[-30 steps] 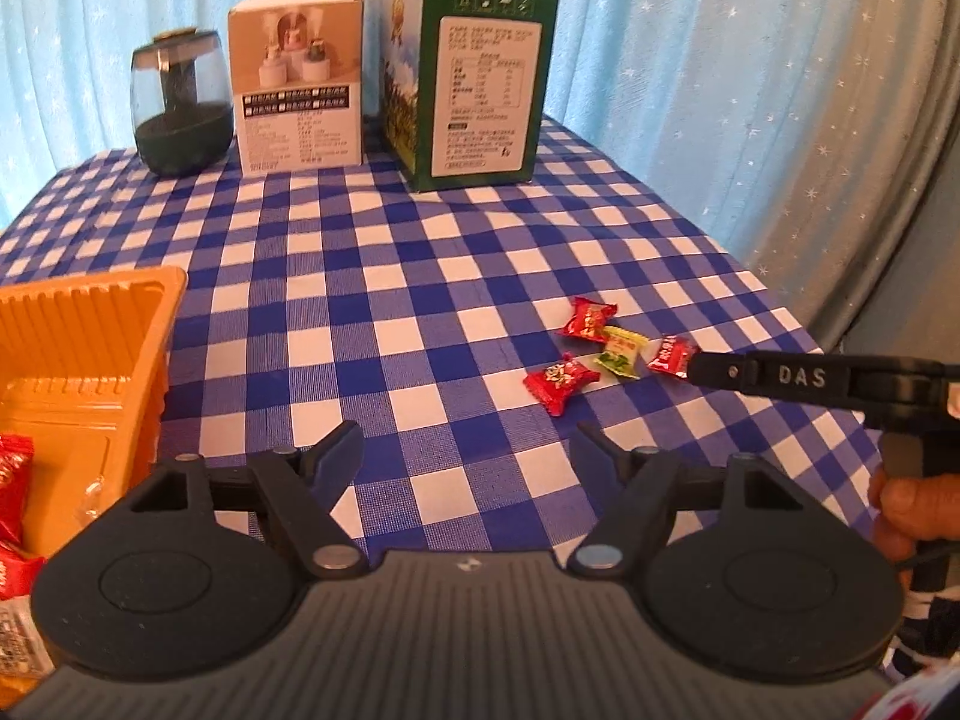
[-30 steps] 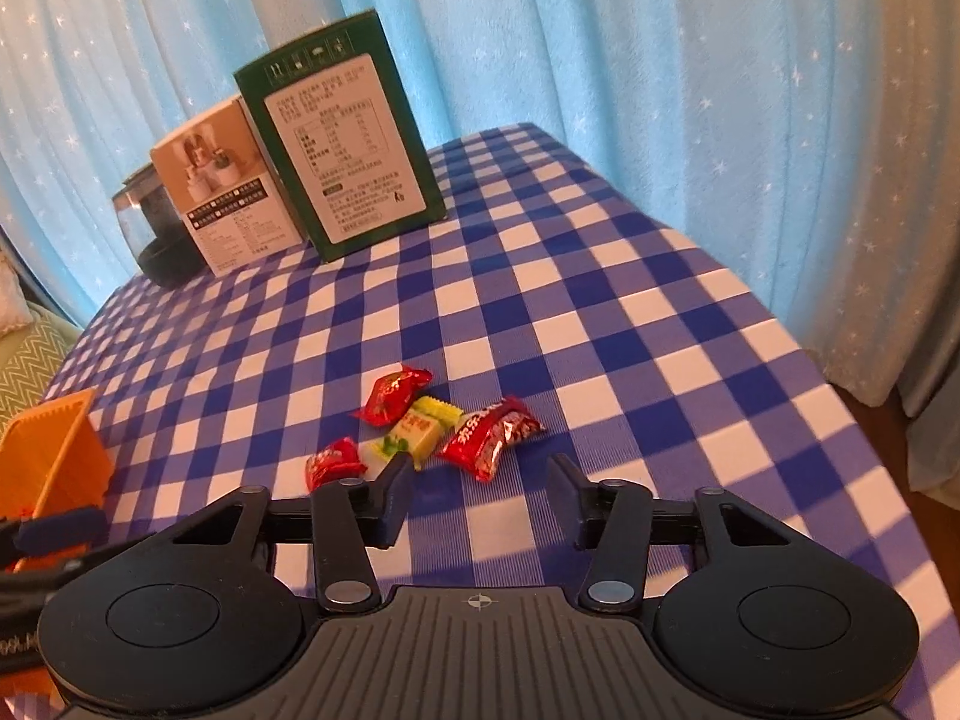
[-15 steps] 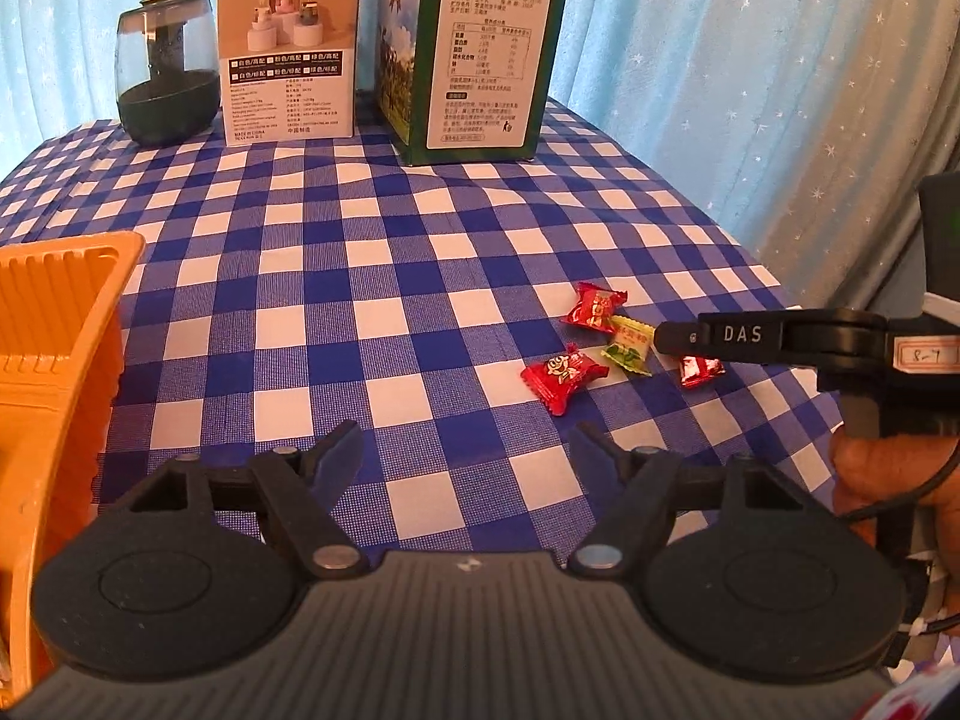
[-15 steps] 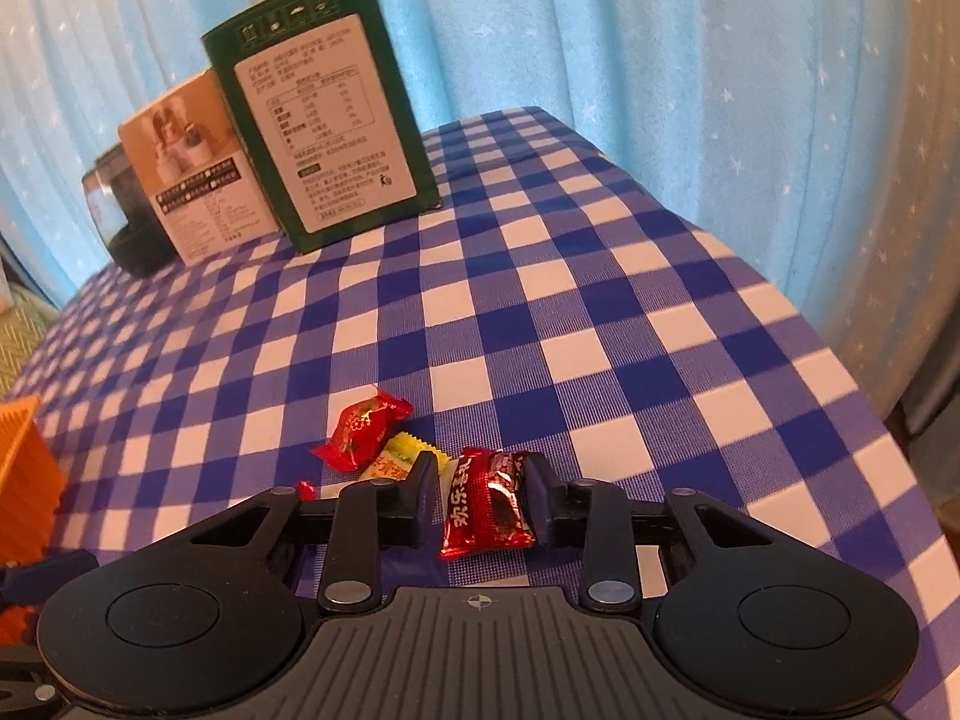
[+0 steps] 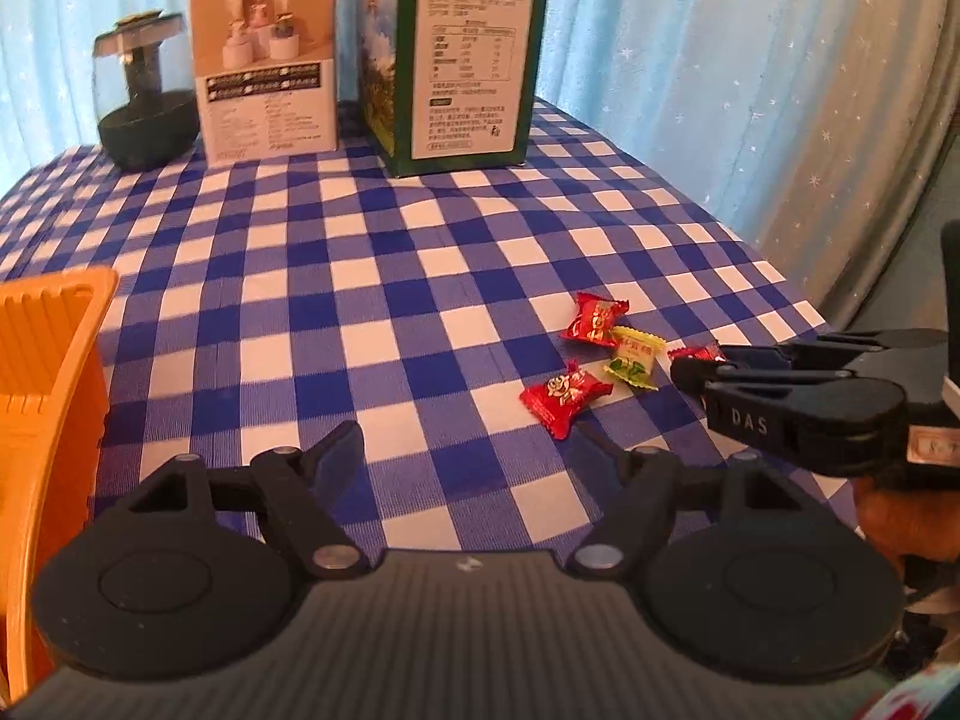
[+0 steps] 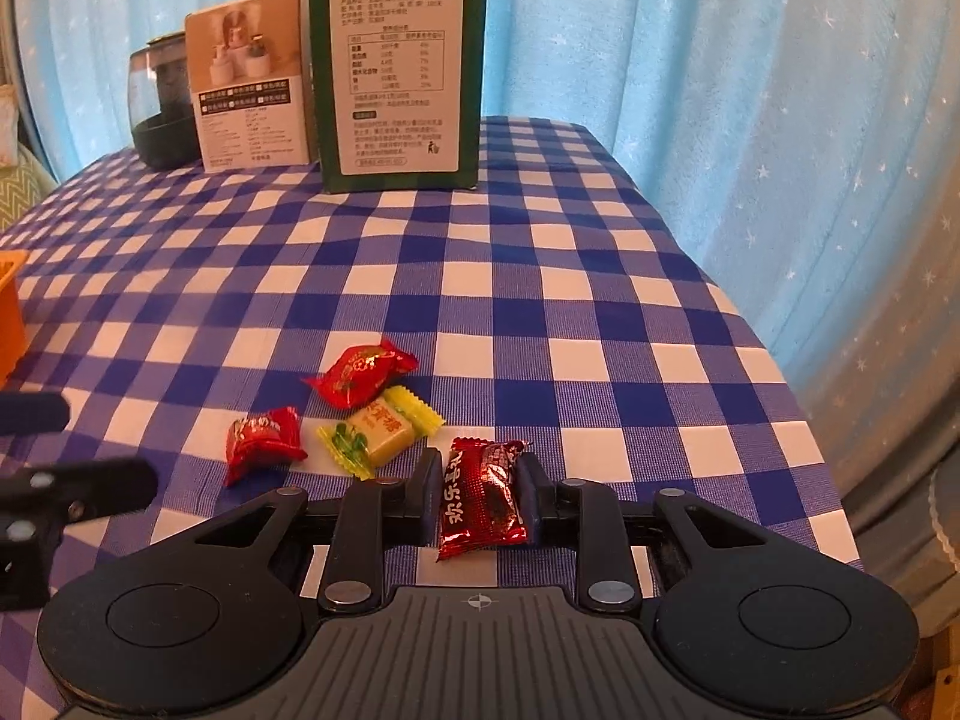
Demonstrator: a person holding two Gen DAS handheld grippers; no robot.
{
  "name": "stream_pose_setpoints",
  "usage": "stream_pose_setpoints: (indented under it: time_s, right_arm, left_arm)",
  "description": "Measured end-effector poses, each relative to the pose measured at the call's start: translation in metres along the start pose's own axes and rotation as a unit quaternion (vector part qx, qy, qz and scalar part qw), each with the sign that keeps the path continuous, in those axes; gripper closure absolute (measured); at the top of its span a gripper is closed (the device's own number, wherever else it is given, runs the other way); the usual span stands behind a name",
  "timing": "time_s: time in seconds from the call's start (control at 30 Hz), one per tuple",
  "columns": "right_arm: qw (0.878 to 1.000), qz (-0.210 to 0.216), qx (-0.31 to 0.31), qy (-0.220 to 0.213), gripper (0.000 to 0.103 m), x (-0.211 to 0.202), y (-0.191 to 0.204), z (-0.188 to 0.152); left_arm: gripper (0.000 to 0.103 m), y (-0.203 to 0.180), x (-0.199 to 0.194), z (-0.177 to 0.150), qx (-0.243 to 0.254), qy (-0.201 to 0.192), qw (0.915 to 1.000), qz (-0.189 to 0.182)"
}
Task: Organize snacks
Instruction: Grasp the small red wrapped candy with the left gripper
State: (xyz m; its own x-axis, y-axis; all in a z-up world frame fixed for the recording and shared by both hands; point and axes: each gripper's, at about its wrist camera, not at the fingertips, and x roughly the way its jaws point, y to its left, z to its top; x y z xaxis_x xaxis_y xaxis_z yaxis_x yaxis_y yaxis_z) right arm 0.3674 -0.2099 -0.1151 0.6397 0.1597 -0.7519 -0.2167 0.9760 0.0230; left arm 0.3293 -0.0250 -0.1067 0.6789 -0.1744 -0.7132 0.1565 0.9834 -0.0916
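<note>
Near the table's right edge, a dark red candy (image 6: 483,498) is being pinched between the fingers of the right gripper (image 6: 480,501). Just left of it, 3 candies (image 6: 366,414) are lying on the checkered cloth (image 6: 540,276), while the left gripper (image 5: 474,450) is being held spread wide near the orange tray (image 5: 54,360).

We hold our right hand-held gripper (image 6: 478,501) low over the surface, its fingers (image 6: 427,495) closed in on a dark red wrapped candy (image 6: 482,498) pinched between them. Our left hand-held gripper (image 5: 471,450) hangs to its left, jaws spread wide with nothing between them. Our right hand (image 5: 900,519) grips the handle.
</note>
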Motion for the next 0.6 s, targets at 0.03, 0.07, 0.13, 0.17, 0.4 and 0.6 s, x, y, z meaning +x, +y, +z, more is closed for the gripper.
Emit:
stream_pose_setpoints:
  time_s: [0.03,0.07,0.13,0.17,0.4,0.6]
  right_arm:
    - [1.0,0.002,0.004,0.002,0.076,0.0,-0.002,0.0]
    - [1.0,0.003,0.009,0.004,0.076,-0.001,-0.003,0.0]
    - [1.0,0.003,0.014,0.006,0.076,-0.003,-0.005,0.0]
    - [1.0,0.003,0.02,0.007,0.076,-0.004,-0.005,0.0]
    - [0.996,0.015,0.091,0.006,0.077,-0.019,-0.019,0.001]
    - [0.993,0.014,0.116,0.003,0.077,-0.023,-0.031,0.002]
  left_arm:
    - [0.03,-0.001,0.0,0.001,0.006,-0.003,1.0,-0.001]
    - [0.03,-0.003,0.001,0.003,0.013,-0.006,0.9999,-0.004]
    - [0.032,-0.007,0.005,0.006,0.033,-0.008,0.9994,-0.01]
    - [0.035,-0.009,0.006,0.008,0.043,-0.01,0.9989,-0.013]
    - [0.051,-0.031,0.023,0.012,0.132,-0.008,0.991,-0.022]
    - [0.059,-0.043,0.036,0.012,0.187,-0.003,0.9819,-0.032]
